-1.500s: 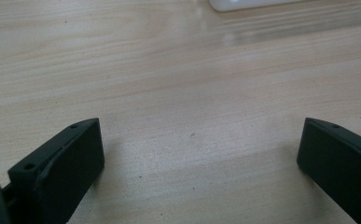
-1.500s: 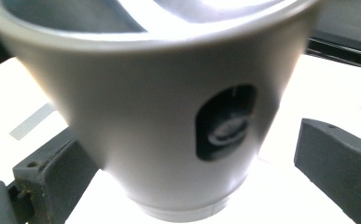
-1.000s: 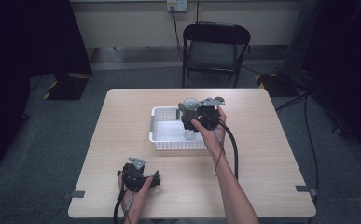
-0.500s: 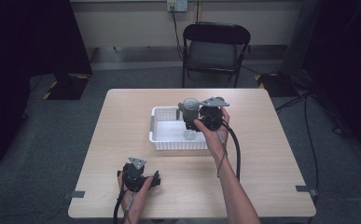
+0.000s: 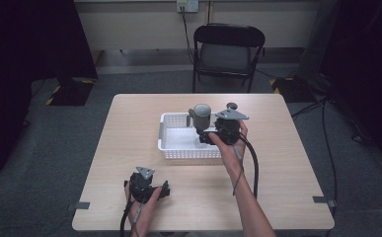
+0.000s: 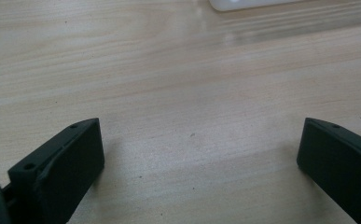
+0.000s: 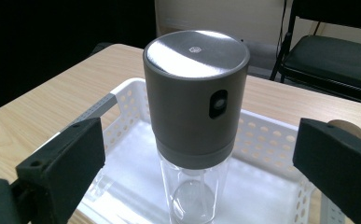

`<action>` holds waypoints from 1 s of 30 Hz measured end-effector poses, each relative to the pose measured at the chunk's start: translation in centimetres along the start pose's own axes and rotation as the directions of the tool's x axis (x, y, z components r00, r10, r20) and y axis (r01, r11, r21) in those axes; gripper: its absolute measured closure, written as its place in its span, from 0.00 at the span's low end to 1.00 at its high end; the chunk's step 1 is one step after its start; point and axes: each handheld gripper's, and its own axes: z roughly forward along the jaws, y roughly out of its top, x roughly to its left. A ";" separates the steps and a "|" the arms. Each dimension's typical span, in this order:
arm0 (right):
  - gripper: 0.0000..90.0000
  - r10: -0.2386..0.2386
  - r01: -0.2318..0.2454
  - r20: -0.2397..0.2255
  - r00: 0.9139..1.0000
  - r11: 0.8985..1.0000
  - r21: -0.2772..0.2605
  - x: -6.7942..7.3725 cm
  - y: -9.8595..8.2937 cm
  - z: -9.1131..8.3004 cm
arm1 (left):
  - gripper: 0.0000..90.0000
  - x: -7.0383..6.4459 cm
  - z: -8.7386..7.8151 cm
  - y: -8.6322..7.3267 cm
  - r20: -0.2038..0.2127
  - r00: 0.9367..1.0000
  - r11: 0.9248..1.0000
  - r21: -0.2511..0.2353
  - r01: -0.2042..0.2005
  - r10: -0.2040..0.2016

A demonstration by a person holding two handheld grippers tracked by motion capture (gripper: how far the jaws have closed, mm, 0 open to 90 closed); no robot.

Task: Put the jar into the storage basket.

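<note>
A grinder (image 5: 201, 114) with a grey cylindrical top and a clear glass base (image 7: 196, 98) stands upright inside a white perforated basket (image 5: 178, 148) at the table's middle. My right gripper (image 5: 207, 136) is just right of it, level with the glass base. Its jaws stand wide open on either side of the grinder (image 7: 199, 140) without touching it. Low over the bare wood near the front edge, my left gripper (image 5: 163, 189) is open with nothing between its jaws (image 6: 199, 144).
The wooden table (image 5: 129, 128) has bare room left and right of the basket (image 7: 122, 93). A small round brown object (image 7: 348, 128) lies beyond the basket's far side. A black folding chair (image 5: 228, 54) stands behind the table.
My right gripper has drawn back to the right, away from the grinder, which stays standing in the basket. The left gripper has not moved.
</note>
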 end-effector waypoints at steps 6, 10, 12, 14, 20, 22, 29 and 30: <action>0.02 0.018 -0.018 -0.004 1.000 0.999 -0.033 0.0 -0.1 -1.4 | 0.00 0.0 0.0 0.0 0.000 1.000 1.000 0.000 -0.001 0.001; 0.02 0.024 -0.024 0.004 1.000 0.999 -0.040 0.0 -0.3 -2.1 | 0.00 0.0 0.0 0.0 0.000 1.000 1.000 0.000 0.000 0.000; 0.02 0.026 -0.026 0.007 1.000 0.999 -0.043 0.0 -0.5 -2.5 | 0.00 0.0 0.0 0.0 0.000 1.000 1.000 0.000 0.000 0.000; 0.02 0.036 -0.035 0.013 0.999 0.998 -0.048 -0.1 -0.7 -2.9 | 0.00 0.0 0.0 0.0 0.000 1.000 1.000 0.000 0.000 0.000; 0.01 0.061 -0.059 0.025 0.998 0.997 -0.055 -0.2 -1.4 -3.8 | 0.00 0.0 0.0 0.0 0.000 1.000 1.000 0.000 0.000 0.000; 0.01 0.064 -0.062 0.029 0.998 0.996 -0.060 -0.1 -1.6 -4.0 | 0.00 0.0 0.0 0.0 0.000 1.000 1.000 0.000 0.000 0.000; 0.02 0.061 -0.056 0.059 0.996 0.996 -0.070 0.1 -2.4 -5.3 | 0.00 0.0 0.0 0.0 0.000 1.000 1.000 0.000 -0.001 0.001; 0.02 0.064 -0.060 0.061 0.996 0.996 -0.072 0.1 -2.5 -5.5 | 0.00 0.0 0.0 0.0 0.000 1.000 1.000 0.000 -0.001 0.001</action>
